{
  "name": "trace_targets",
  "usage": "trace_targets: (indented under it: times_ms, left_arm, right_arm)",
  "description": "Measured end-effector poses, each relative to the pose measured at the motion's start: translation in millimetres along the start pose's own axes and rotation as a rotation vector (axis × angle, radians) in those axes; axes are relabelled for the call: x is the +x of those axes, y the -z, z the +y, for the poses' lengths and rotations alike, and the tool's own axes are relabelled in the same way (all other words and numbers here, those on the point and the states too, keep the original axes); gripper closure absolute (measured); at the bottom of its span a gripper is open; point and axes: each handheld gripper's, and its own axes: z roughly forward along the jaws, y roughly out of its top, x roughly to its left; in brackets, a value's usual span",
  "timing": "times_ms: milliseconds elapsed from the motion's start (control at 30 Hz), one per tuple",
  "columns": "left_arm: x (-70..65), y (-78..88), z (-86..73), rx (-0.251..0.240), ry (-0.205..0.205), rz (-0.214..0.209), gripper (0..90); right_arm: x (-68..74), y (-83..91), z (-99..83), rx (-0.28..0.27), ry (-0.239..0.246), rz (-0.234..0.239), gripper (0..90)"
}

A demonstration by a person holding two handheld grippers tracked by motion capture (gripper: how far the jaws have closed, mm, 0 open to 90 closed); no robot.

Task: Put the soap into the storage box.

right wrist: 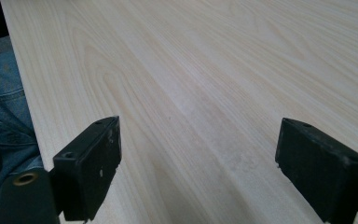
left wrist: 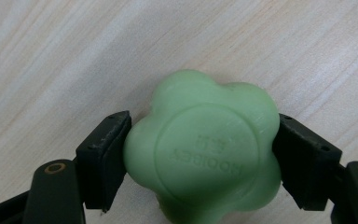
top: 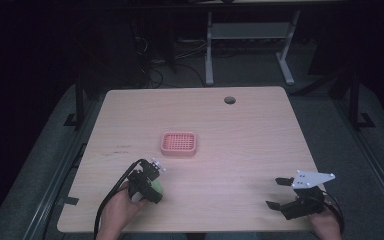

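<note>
A pink slotted tray (top: 179, 144) sits near the middle of the tabletop (top: 240, 130), and nothing can be seen lying in it. Near the tabletop's front left, the left tongs (left wrist: 203, 154) grip a green flower-shaped soap (left wrist: 204, 149) by its two sides, low over the wood. The right tongs (right wrist: 198, 168) gape wide over bare wood at the front right, well apart from the tray.

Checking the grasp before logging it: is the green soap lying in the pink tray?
No, the green soap sits clamped in the left gripper, apart from the pink tray.
</note>
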Motion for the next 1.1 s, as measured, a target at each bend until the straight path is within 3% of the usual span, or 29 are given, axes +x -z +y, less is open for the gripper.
trace_targets:
  times_ms: [200,400,600,1100]
  left_arm:
    - [0.1,0.1,-0.6,0.0,0.006,0.002,26.0]
    - [0.0,-0.1,-3.4,-0.03,0.013,0.0,26.4]
    - [0.3,1.9,-2.9,-0.021,-0.001,-0.004,26.6]
    - [5.3,20.6,7.7,-0.073,-0.006,-0.005,26.7]
  right_arm:
    - [0.0,0.2,-0.2,-0.002,-0.001,-0.001,13.8]
    - [0.1,0.7,-0.5,-0.003,-0.007,-0.001,13.8]
    - [0.1,0.7,-0.5,-0.001,-0.006,-0.003,13.8]
    - [-0.6,1.5,-0.9,-0.006,-0.005,-0.007,13.8]
